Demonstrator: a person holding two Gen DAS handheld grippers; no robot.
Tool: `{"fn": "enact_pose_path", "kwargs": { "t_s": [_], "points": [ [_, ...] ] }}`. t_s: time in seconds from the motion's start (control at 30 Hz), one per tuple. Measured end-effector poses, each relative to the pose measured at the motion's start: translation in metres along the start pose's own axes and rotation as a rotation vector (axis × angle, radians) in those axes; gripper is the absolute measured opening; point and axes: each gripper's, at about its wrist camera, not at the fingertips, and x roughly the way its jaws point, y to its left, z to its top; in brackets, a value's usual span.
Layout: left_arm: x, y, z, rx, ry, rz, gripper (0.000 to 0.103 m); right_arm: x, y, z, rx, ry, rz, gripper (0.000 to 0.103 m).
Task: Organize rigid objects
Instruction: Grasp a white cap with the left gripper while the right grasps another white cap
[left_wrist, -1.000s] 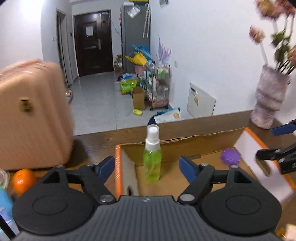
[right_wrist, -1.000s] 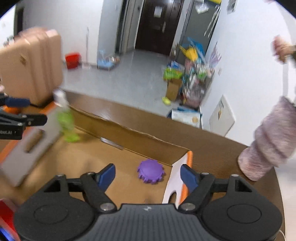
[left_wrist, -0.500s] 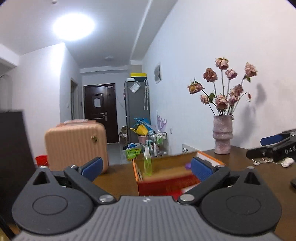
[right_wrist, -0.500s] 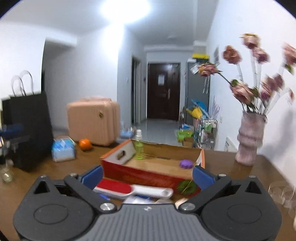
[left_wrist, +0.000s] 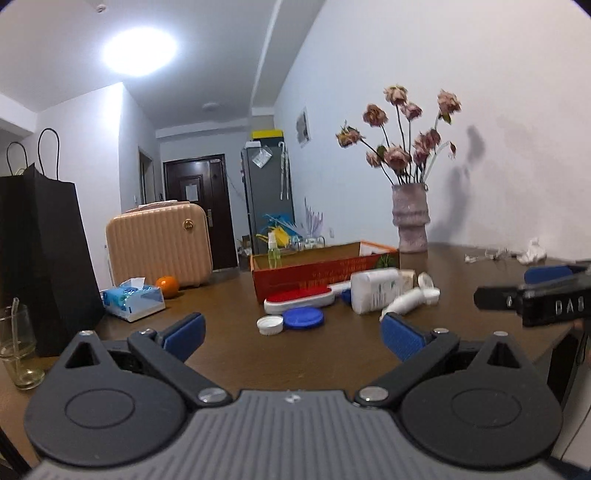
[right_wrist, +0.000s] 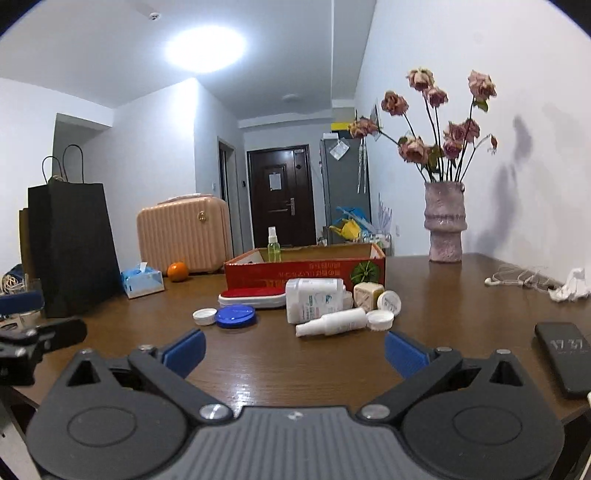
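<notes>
A red cardboard box (right_wrist: 306, 273) (left_wrist: 321, 275) stands mid-table with a green spray bottle (right_wrist: 273, 245) (left_wrist: 273, 251) upright inside. In front of it lie a red-and-white brush (right_wrist: 251, 295) (left_wrist: 299, 299), a white jar (right_wrist: 314, 300) (left_wrist: 375, 290), a white spray bottle (right_wrist: 332, 322) (left_wrist: 406, 301), a blue lid (right_wrist: 235, 316) (left_wrist: 303, 317), white caps (right_wrist: 204, 316) (left_wrist: 270, 325) and a beige cube (right_wrist: 367, 293). My left gripper (left_wrist: 291, 334) and right gripper (right_wrist: 293, 349) are both open and empty, near the table's front edge, well short of the objects.
A black paper bag (right_wrist: 70, 247), a tissue box (right_wrist: 142, 282), an orange (right_wrist: 177, 271) and a peach suitcase (right_wrist: 184, 232) stand at left. A flower vase (right_wrist: 443, 221) stands back right. A black phone (right_wrist: 565, 356) and earphone cable (right_wrist: 517, 280) lie at right. A glass (left_wrist: 16, 350) stands far left.
Both grippers have pulled back from over the box to low near the table's front edge. The green spray bottle stays standing in the box. Both stay open and empty.
</notes>
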Motion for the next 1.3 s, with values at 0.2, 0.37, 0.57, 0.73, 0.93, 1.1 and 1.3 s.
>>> {"fn": "enact_pose_path", "kwargs": {
  "t_s": [0.2, 0.37, 0.57, 0.73, 0.93, 1.1, 1.3],
  "points": [
    [0.011, -0.005, 0.001, -0.060, 0.011, 0.006, 0.103, 0.011, -0.003, -0.008, 0.009, 0.041, -0.015, 0.103],
    [0.029, -0.001, -0.002, -0.079, 0.050, 0.015, 0.103, 0.032, -0.021, -0.009, 0.034, 0.082, -0.046, 0.102],
    [0.083, 0.013, 0.003, -0.108, 0.149, 0.040, 0.102, 0.076, -0.054, 0.007, 0.002, 0.134, -0.119, 0.096],
    [0.152, 0.033, 0.012, -0.134, 0.234, 0.045, 0.093, 0.132, -0.094, 0.019, 0.085, 0.229, -0.130, 0.087],
    [0.232, 0.050, 0.010, -0.116, 0.322, 0.060, 0.080, 0.197, -0.121, 0.024, 0.099, 0.329, -0.137, 0.061],
    [0.274, 0.061, 0.001, -0.174, 0.419, 0.002, 0.079, 0.232, -0.127, 0.026, 0.085, 0.358, -0.123, 0.050],
    [0.295, 0.068, -0.001, -0.217, 0.434, -0.023, 0.067, 0.252, -0.124, 0.025, 0.044, 0.412, -0.108, 0.029]
  ]
}}
